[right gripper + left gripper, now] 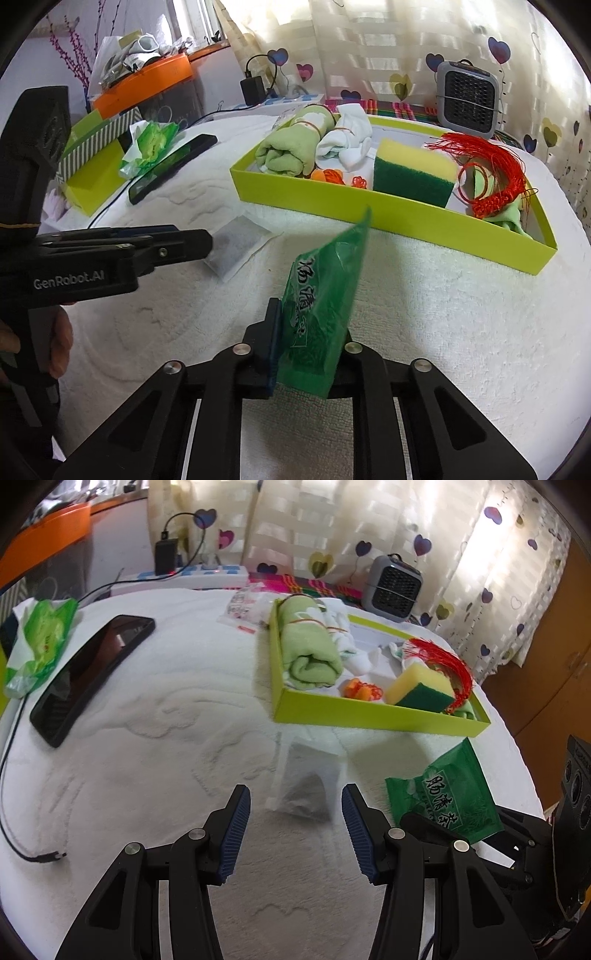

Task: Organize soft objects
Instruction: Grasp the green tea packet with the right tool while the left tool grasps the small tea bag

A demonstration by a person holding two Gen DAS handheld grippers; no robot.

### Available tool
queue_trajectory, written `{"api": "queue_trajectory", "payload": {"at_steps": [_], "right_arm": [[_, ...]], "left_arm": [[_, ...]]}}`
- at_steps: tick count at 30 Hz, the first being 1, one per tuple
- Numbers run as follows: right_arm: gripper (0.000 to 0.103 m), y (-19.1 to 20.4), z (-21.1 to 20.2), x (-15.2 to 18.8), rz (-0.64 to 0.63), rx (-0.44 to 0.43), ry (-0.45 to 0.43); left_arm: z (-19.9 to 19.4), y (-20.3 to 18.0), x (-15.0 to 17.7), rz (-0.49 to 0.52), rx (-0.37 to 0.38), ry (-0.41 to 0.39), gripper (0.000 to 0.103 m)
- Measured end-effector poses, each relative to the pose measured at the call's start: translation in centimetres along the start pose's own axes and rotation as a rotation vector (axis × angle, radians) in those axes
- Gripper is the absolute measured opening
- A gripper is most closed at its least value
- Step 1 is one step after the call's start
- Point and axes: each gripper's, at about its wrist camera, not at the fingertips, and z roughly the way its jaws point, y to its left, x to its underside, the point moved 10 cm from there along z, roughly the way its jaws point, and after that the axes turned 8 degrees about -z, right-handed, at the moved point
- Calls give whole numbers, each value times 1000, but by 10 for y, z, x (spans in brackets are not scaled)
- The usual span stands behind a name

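The right hand-held gripper (pixel 308 332) is clamped on a green packet (pixel 325 291), which stands up on edge between its pads, its top corner leaning toward the tray (pixel 388 218). No earlier view is given, so only the grip itself can be told. The left hand-held gripper (pixel 295 834) hangs open above the white towel (pixel 166 738) that covers the bench, with a white sachet (pixel 306 786) lying flat just beyond its fingertips and nothing between its pads.

The lime tray sits on the far right of the towel. It holds a rolled green cloth (pixel 310 646) at its left end, a rolled white cloth (pixel 345 138) beside that, a yellow and green sponge (pixel 421 686), a small orange item (pixel 356 688) and a bundle of red cord (pixel 447 664).

On the far left lie a black phone (pixel 92 672) and a crumpled green wrapper (pixel 40 638). A small grey heater (pixel 391 587) stands beyond the tray.
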Motion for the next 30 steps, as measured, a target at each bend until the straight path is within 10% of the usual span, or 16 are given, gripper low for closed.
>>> {"api": "queue_trajectory", "payload": {"at_steps": [30], "right_arm": [[13, -15, -10, -2, 38, -28, -41]], "left_arm": [[34, -12, -8, 123, -160, -5, 51]]}}
